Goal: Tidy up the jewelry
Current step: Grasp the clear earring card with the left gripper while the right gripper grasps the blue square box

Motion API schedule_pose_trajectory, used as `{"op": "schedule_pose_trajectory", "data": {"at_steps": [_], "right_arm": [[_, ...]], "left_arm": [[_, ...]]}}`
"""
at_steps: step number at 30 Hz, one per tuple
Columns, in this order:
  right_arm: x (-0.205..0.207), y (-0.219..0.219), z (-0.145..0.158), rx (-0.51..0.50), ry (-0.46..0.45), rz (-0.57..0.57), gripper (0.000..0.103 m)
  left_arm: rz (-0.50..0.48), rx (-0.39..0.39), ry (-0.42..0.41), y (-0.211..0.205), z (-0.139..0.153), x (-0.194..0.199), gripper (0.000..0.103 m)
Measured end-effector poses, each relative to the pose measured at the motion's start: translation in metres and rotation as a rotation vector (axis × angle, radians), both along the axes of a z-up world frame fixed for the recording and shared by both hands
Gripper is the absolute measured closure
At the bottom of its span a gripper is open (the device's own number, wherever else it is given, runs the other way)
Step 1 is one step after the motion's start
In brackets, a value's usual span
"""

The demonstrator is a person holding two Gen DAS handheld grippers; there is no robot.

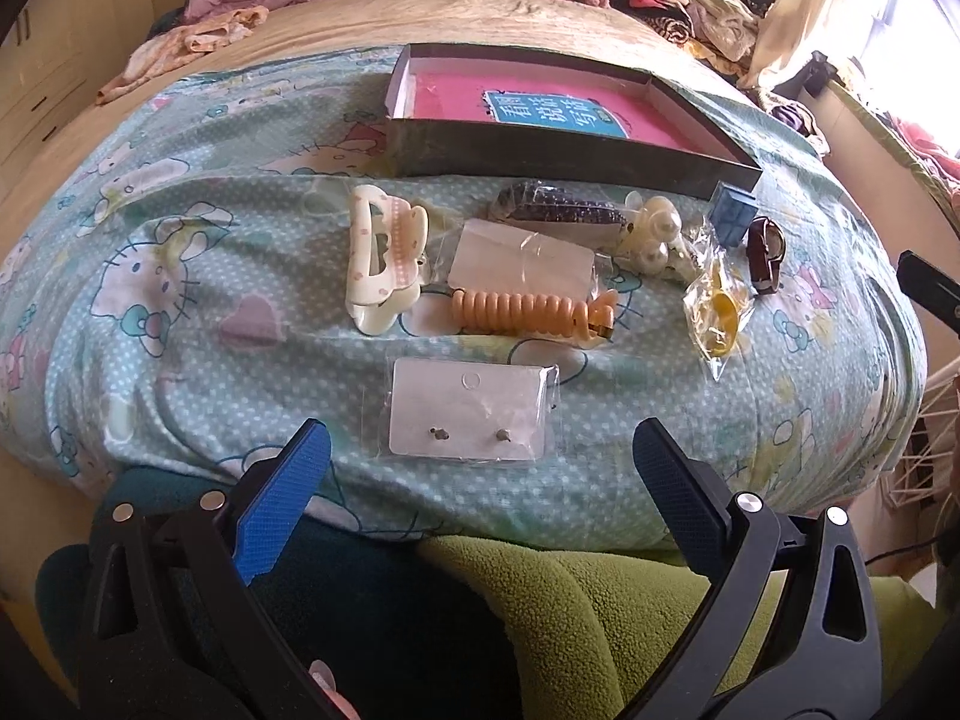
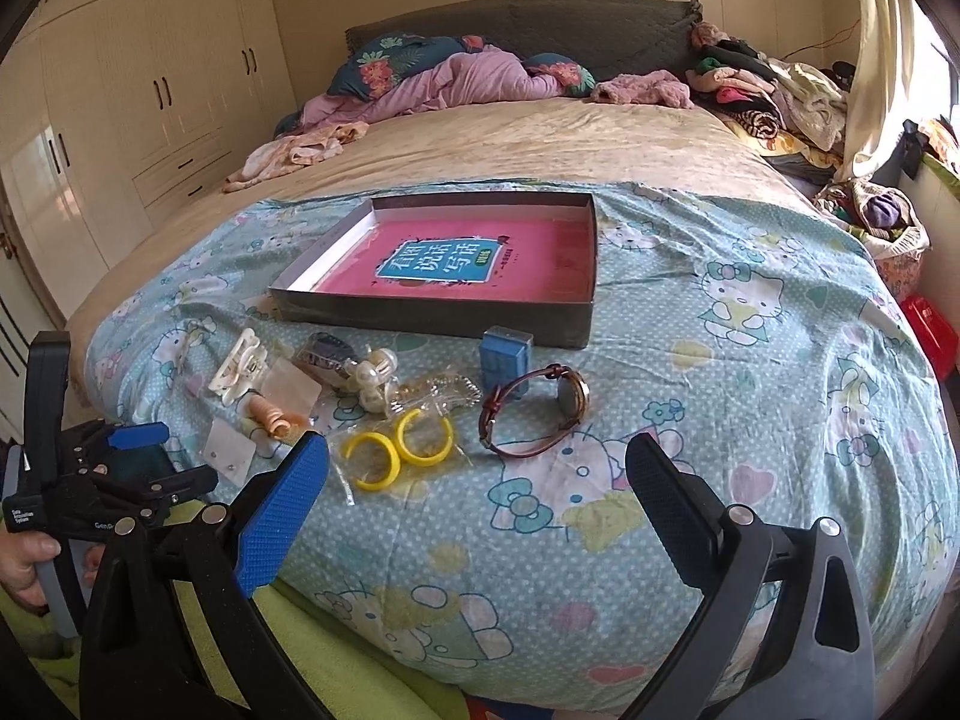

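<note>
Your left gripper point(image 1: 480, 462) and right gripper point(image 2: 477, 468) hover with fingers spread wide, holding nothing. Before you, on the patterned bedspread point(image 2: 750, 360), lie the earring card point(image 1: 471, 411), yellow hoops point(image 2: 396, 444) and watch point(image 2: 540, 414), all outside the open box point(image 2: 432, 306).

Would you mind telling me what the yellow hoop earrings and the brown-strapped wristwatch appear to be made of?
The yellow hoop earrings look like glossy plastic or resin, judging by their uniform opaque colour, sealed in a clear crinkly bag. The brown-strapped wristwatch seems to have a smooth leather or imitation-leather band and a gold-toned metal case.
</note>
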State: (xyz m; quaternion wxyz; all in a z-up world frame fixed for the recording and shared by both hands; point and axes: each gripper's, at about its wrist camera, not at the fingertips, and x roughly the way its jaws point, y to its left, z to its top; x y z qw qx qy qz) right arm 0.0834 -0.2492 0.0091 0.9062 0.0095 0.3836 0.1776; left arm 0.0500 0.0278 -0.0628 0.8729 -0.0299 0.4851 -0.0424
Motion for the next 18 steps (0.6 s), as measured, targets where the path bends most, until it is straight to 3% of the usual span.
{"op": "schedule_pose_trajectory", "data": {"at_steps": [9,13,18], "right_arm": [[0.023,-0.022,-0.011,0.003,0.018,-0.070,0.004],[0.033,-0.027,-0.015,0.001,0.017,-0.083,0.004],[0.052,-0.028,-0.020,0.007,0.016,-0.093,0.004]], "left_arm": [[-0.017,-0.016,0.075,0.004,-0.015,0.020,0.009],[-0.048,-0.020,0.121,0.000,-0.026,0.024,0.015],[-0.079,0.031,0.131,-0.009,-0.035,0.028,0.021]]}}
